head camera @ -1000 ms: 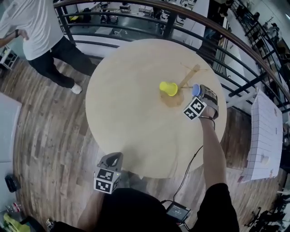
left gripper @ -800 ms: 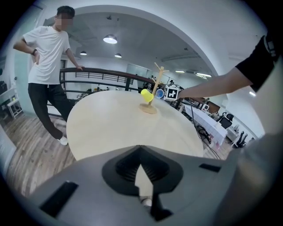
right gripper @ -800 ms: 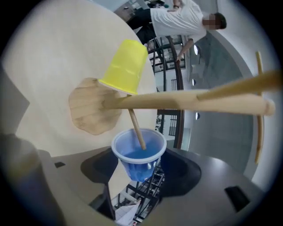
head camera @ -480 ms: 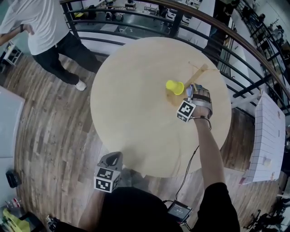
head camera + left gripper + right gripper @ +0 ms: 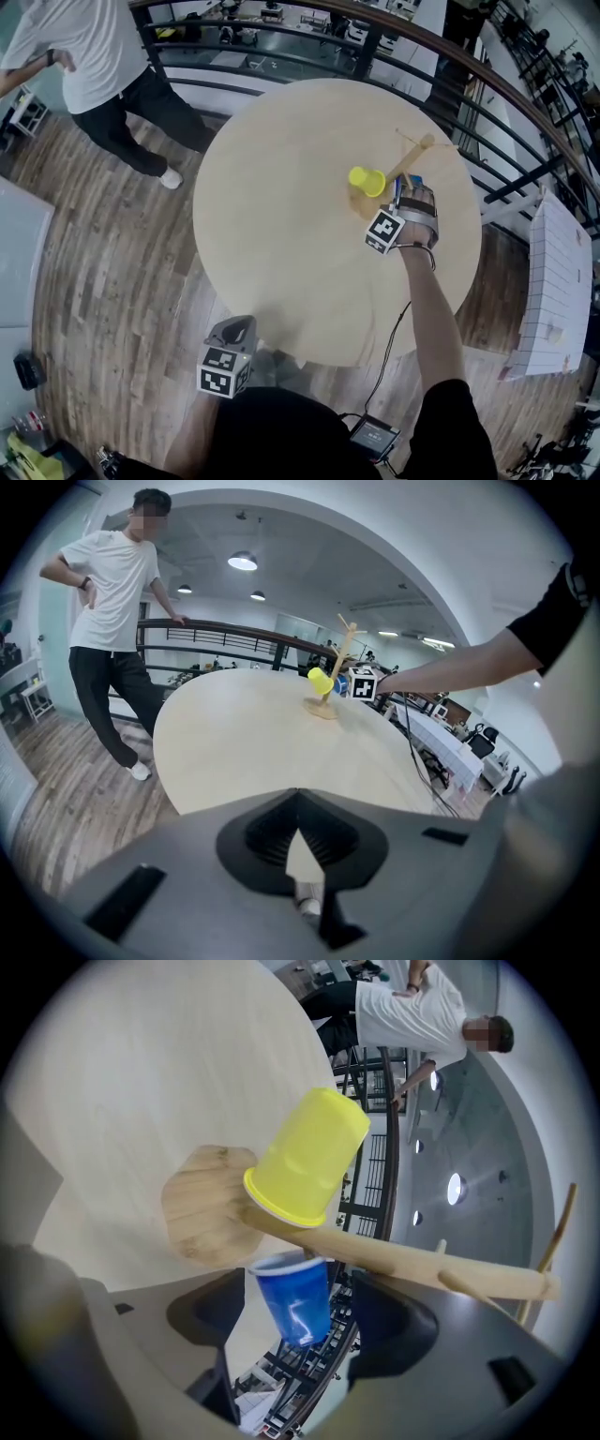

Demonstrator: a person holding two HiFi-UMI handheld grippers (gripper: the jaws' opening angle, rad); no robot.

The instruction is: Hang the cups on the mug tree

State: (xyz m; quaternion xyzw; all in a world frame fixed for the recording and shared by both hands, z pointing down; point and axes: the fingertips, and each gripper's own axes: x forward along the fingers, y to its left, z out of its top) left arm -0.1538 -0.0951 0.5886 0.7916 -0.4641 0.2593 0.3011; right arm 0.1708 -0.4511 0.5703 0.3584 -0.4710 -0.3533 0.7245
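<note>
Blue cup point(image 5: 292, 1297) sits w/ its mouth against the stem of the mug tree point(image 5: 403, 1258), on the opposite side from the yellow cup point(image 5: 307, 1159), which hangs mouth-to-stem nearer the wooden base point(image 5: 202, 1204). The peg inside the blue cup isn't visible, so can't tell if it's fully seated. Right gripper point(image 5: 300, 1327) brackets the cup. Its jaws have just been opening and stand wide, w/ the cup between them and a gap on each side, i.e. nothing gripped. Looks like the release of the 2nd cup.

To do it well: back the right gripper out straight along the cup's axis, away from the stem. Keep the jaws wide so neither pad clips the cup wall, since a light plastic cup prob. swings or lifts off a peg at the slightest nudge. No wrist roll while pulling out, as the tree looks slim and may tip if the stem gets knocked. Check that the cup hangs steady before moving off.

Tree stands on the round table point(image 5: 281, 187), toward its far right in the head view. Left gripper point(image 5: 298, 850) is well apart at the near edge, jaws pressed together, empty. It's not needed unless the base wants steadying.
</note>
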